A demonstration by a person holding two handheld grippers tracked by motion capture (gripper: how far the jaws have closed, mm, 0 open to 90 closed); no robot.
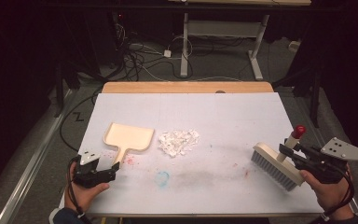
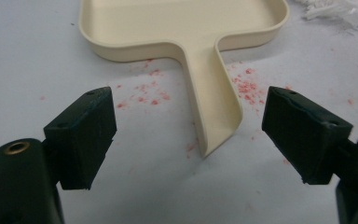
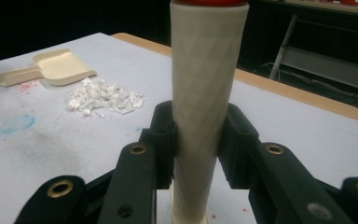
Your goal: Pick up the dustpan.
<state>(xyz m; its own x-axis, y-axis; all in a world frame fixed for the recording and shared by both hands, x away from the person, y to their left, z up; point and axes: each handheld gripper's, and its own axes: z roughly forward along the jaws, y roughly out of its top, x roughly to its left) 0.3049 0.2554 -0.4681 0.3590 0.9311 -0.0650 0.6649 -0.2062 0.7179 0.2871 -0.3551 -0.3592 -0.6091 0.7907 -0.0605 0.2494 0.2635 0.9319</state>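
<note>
A cream dustpan point(image 1: 128, 137) lies flat on the white table cover, its handle point(image 2: 212, 107) pointing toward my left gripper point(image 1: 107, 173). That gripper is open, and the handle's tip lies between the fingertips without touching them point(image 2: 189, 135). A pile of white paper scraps point(image 1: 179, 141) sits just right of the pan. At the right, my right gripper point(image 1: 286, 150) is shut on the cream handle point(image 3: 205, 107) of a brush point(image 1: 275, 165) with a red cap point(image 1: 299, 131). The brush's grey bristles face down and left, near the table.
The table cover point(image 1: 233, 116) bears red specks, a blue smear point(image 1: 162, 178) and a grey smudge in the middle front. A wooden table edge point(image 1: 186, 87) shows at the back. Beyond it, cables and a desk frame point(image 1: 223, 42) stand on the floor.
</note>
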